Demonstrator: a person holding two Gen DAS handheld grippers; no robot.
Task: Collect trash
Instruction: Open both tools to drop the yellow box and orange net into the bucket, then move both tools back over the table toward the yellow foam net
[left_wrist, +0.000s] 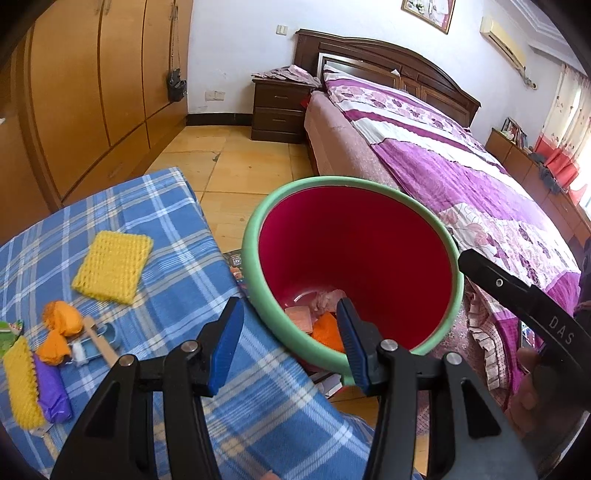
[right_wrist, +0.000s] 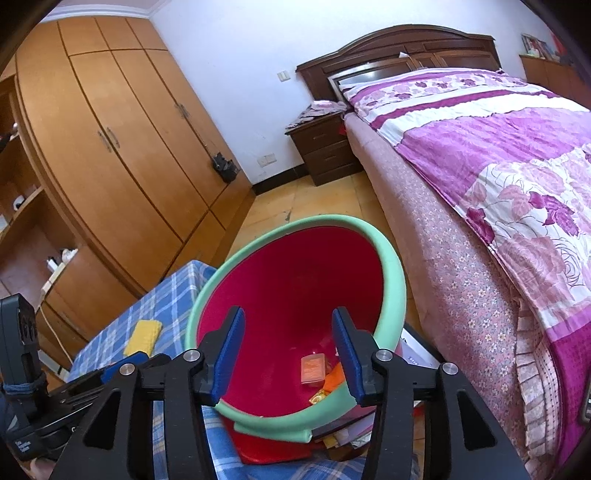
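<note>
A red bin with a green rim (left_wrist: 255, 229) stands beside the blue plaid table (left_wrist: 177, 266); it also shows in the right wrist view (right_wrist: 397, 280). Inside lie an orange wrapper (left_wrist: 327, 326), a pink packet (right_wrist: 313, 369) and crumpled paper (left_wrist: 327, 297). On the table lie a yellow foam net (left_wrist: 112, 266), orange wads (left_wrist: 61, 317), a purple wrapper (left_wrist: 51, 391), a second yellow net (left_wrist: 20, 380) and a stick on a small tray (left_wrist: 98, 339). My left gripper (left_wrist: 290, 341) is open and empty over the bin's near rim. My right gripper (right_wrist: 286, 352) is open and empty over the bin.
A bed with a purple floral quilt (left_wrist: 443, 155) runs along the right. A dark nightstand (left_wrist: 280, 110) stands at the back. A wooden wardrobe (right_wrist: 110, 147) lines the left wall. Papers and books (right_wrist: 351, 432) lie under the bin.
</note>
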